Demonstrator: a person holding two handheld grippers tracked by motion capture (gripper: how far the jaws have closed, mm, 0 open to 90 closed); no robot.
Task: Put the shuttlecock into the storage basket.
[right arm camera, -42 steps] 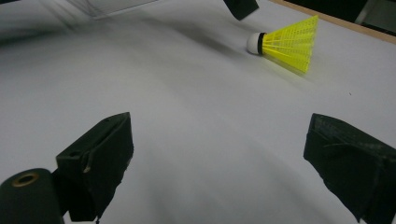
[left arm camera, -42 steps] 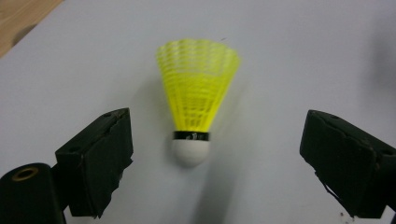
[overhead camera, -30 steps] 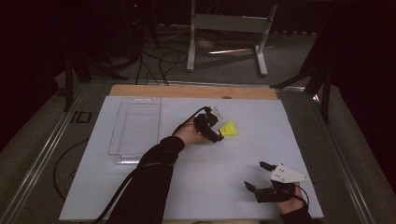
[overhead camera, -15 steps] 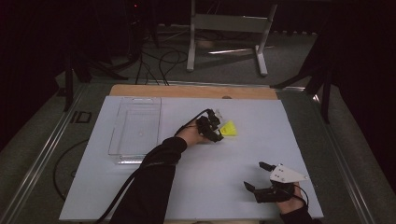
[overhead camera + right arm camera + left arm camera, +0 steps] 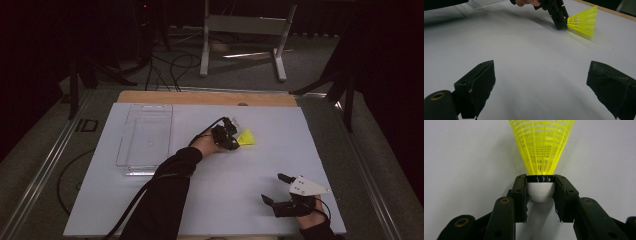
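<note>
A yellow shuttlecock [image 5: 246,137] with a white cork lies on the white table near its middle. My left gripper [image 5: 234,141] is shut on the shuttlecock's cork [image 5: 541,191], the two jaws pressing it from both sides, while the yellow skirt [image 5: 541,145] points away from the gripper. In the right gripper view the same skirt [image 5: 584,21] sticks out from the left gripper's jaws at the far side. Down at the table's front right corner my right gripper [image 5: 276,189] rests low over the surface, open, with nothing between its fingers [image 5: 477,86].
A clear plastic tray [image 5: 146,135] lies on the left part of the white table [image 5: 240,200]. A wooden strip [image 5: 205,98] runs along the table's far edge. Beyond it stand a metal frame [image 5: 245,27] and cables on the floor.
The left gripper has closed in on the shuttlecock's cork and holds it; the shuttlecock has barely shifted. The right gripper stays where it was.
</note>
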